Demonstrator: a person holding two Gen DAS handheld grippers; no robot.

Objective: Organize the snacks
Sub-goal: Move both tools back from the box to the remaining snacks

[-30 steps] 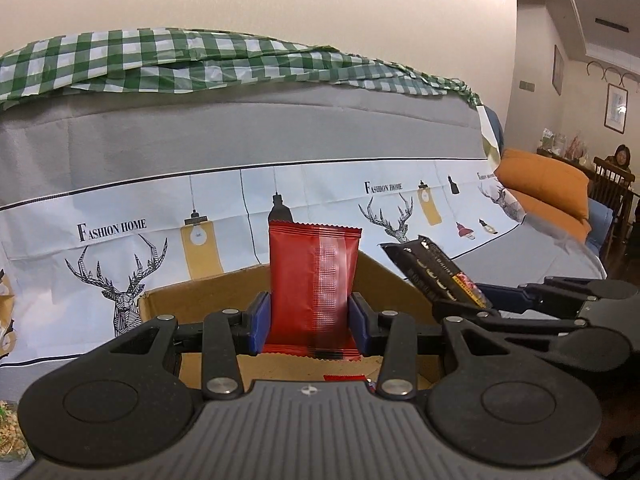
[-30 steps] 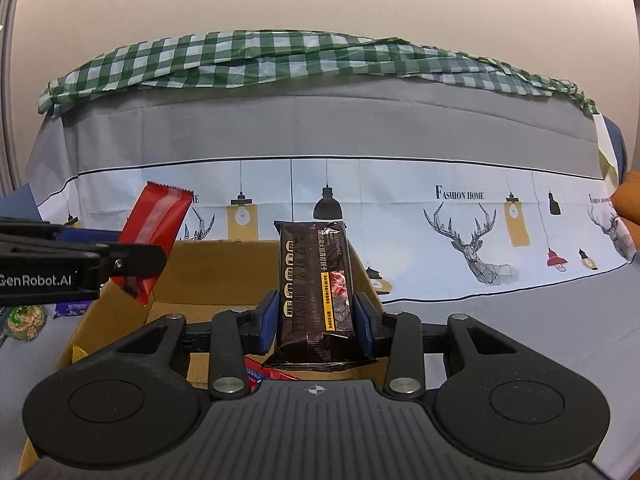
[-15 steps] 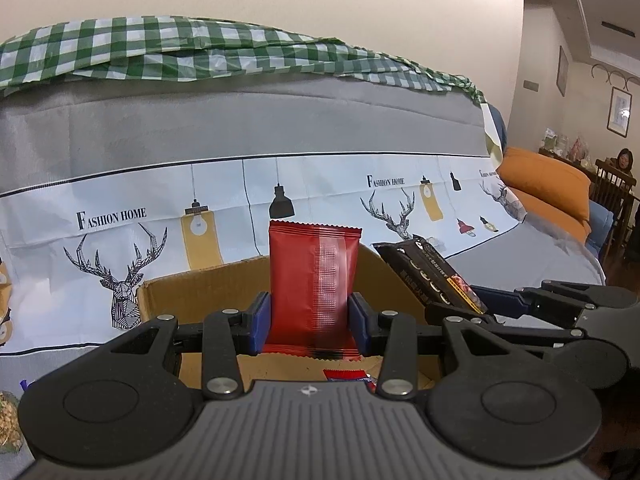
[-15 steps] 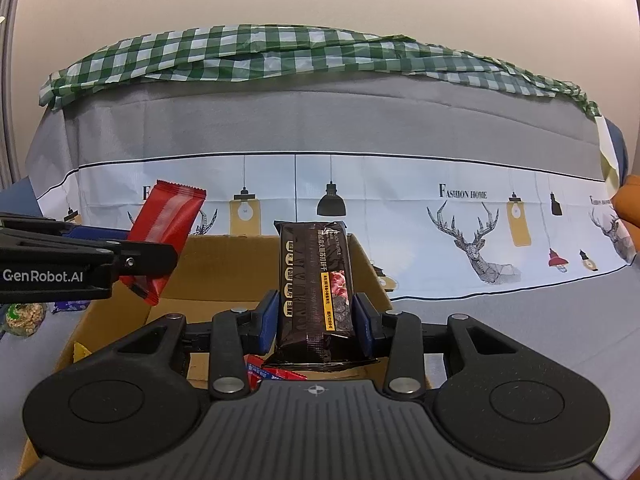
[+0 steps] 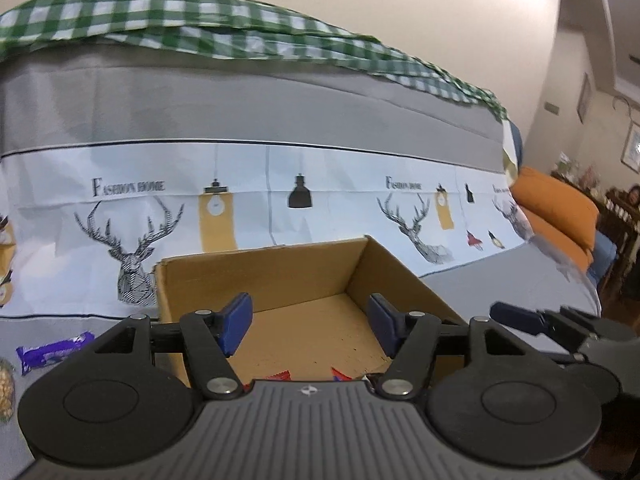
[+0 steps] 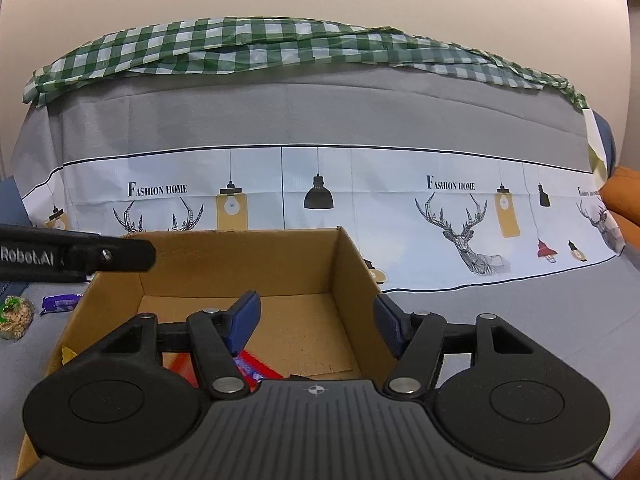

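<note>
An open cardboard box [image 5: 276, 276] stands on the grey cover; it also shows in the right wrist view [image 6: 236, 264]. My left gripper [image 5: 310, 326] is open and empty above the box. My right gripper [image 6: 316, 326] is open and empty above it too. Red snack wrappers [image 6: 248, 366] lie on the box floor near the front, mostly hidden by the gripper body; their tips show in the left wrist view [image 5: 280, 376]. The other gripper appears at the right in the left view [image 5: 560, 328] and at the left in the right view [image 6: 80, 258].
A purple snack bar [image 5: 52, 352] and a round grain snack [image 6: 14, 316] lie on the cover left of the box. A deer-print cloth [image 6: 460, 216] rises behind, topped by a green checked cloth [image 6: 280, 44]. Orange cushions [image 5: 556, 208] are at the right.
Both grippers have opened. The red packet has left the left gripper and the dark packet has left the right gripper; both are out of sight between the fingers. The views have shifted toward the box.
</note>
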